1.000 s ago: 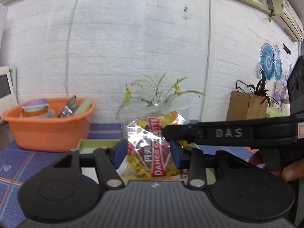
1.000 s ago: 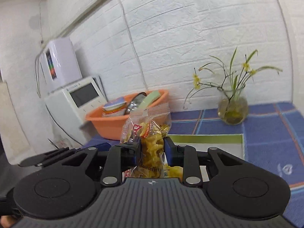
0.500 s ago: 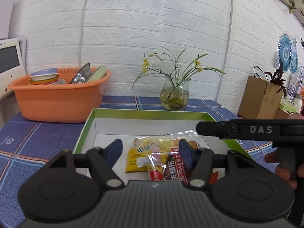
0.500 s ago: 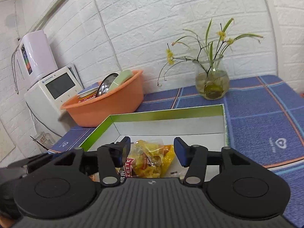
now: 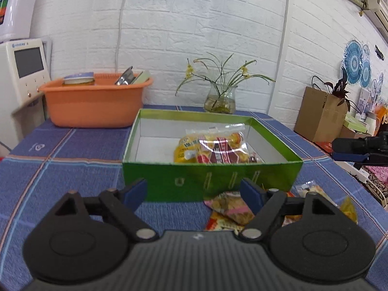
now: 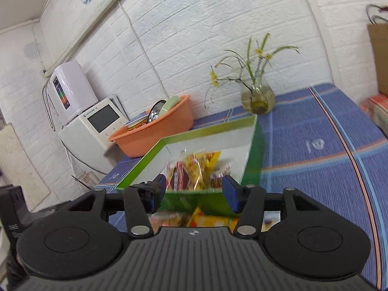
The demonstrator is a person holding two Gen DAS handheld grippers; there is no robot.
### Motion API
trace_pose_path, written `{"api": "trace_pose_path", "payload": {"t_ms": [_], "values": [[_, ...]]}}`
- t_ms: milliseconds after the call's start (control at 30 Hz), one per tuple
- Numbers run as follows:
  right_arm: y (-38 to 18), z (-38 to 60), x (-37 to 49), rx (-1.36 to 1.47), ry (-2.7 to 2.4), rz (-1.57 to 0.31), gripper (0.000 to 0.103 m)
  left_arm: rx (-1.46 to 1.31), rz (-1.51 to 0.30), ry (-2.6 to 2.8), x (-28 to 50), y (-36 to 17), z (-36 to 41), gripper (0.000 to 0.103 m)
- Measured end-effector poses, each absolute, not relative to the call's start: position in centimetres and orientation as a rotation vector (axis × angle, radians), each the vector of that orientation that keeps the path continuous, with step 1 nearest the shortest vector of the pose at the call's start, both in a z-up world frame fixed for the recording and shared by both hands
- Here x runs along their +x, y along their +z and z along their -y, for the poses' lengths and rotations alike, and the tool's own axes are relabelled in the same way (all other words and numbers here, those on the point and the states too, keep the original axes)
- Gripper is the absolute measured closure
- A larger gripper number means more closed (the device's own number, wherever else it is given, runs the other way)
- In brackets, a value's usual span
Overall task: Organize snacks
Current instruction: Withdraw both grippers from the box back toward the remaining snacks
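A green box [image 5: 211, 177] stands on the blue checked tablecloth, with a clear bag of yellow snacks [image 5: 215, 146] lying inside it on other packets. My left gripper [image 5: 194, 195] hangs just short of the box's near wall; its jaws are opening and hold nothing. Loose snack packets [image 5: 230, 208] lie on the cloth by its right finger. In the right wrist view the same box [image 6: 252, 145] and bag [image 6: 191, 169] are blurred. My right gripper [image 6: 194, 191] stands open and empty at the box's near corner, above more packets [image 6: 194, 220].
An orange basin [image 5: 97, 106] with dishes sits back left of the box, beside a white appliance [image 5: 21, 72]. A glass vase of flowers [image 5: 219, 99] stands behind the box. A brown paper bag [image 5: 320, 114] is at the far right. Another packet [image 5: 312, 189] lies near the table's right edge.
Both grippers held the clear snack bag, then let go of it over the box. It now lies inside, and both grippers have drawn back to the box's near side with wider jaws.
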State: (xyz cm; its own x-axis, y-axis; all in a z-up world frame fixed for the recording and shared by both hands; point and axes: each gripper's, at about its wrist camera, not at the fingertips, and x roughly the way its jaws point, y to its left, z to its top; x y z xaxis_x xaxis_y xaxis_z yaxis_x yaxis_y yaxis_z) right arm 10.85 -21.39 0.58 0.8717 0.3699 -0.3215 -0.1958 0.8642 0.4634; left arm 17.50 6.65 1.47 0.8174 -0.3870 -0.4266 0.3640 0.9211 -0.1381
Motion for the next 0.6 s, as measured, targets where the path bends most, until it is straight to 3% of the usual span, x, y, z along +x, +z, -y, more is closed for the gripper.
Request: {"api": "trace_pose_path", "payload": {"t_ms": [400, 600], "values": [[-2.4, 20.8, 5.7, 0.557, 0.401, -0.452, 0.012, -0.033, -0.569, -0.461, 16.5, -1.9, -5.3, 0.023], [-3.1, 17.7, 5.5, 0.491, 0.555, -0.583, 0.012, -0.097, -0.587, -0.484, 14.9, -1.2, -6.3, 0.023]]}}
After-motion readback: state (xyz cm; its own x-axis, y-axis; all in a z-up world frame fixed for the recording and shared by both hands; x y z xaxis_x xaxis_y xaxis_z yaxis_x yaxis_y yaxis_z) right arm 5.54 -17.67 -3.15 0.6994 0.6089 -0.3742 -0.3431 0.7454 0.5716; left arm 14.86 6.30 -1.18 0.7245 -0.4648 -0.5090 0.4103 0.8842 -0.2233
